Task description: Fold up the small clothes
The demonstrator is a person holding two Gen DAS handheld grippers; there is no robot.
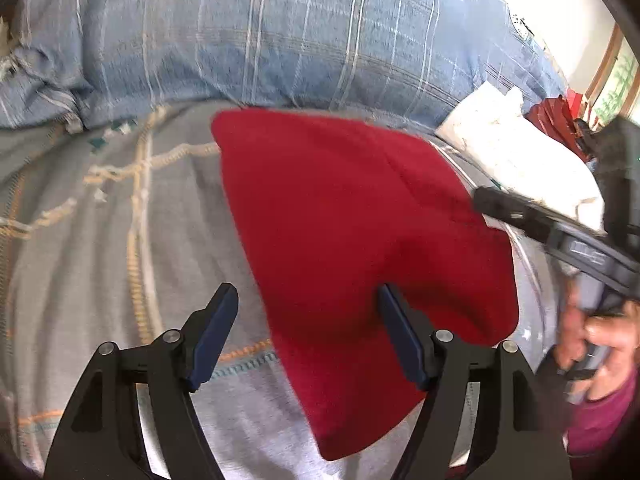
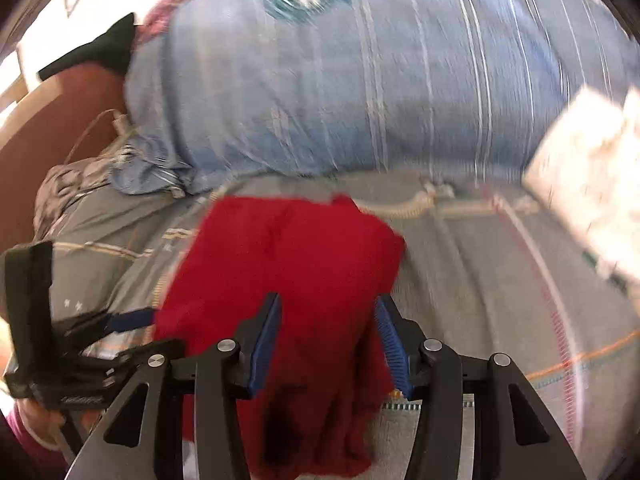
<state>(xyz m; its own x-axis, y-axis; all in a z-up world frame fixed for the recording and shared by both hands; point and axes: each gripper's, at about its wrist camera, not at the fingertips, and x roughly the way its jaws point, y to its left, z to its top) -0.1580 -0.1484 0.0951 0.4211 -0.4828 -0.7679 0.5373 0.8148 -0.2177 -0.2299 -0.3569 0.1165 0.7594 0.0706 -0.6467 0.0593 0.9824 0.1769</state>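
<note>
A red garment (image 1: 340,208) lies folded over on the grey bed cover (image 1: 100,240). My left gripper (image 1: 308,316) hovers over its near left edge with the jaws wide apart; the cloth lies under the right finger (image 1: 400,336) and no pad presses on it. In the right wrist view the red garment (image 2: 288,248) lies beneath my right gripper (image 2: 326,332), whose blue pads stand apart on either side of the cloth without pinching it. The right gripper (image 1: 492,202) reaches in from the right in the left wrist view. The left gripper (image 2: 132,320) shows at the garment's left edge.
A large blue striped pillow (image 1: 280,32) lies behind the garment. A white folded item (image 1: 520,152) sits at the back right on the bed. A person's hand (image 1: 600,340) holds the right gripper's handle. Brown wooden furniture (image 2: 48,132) stands at the far left.
</note>
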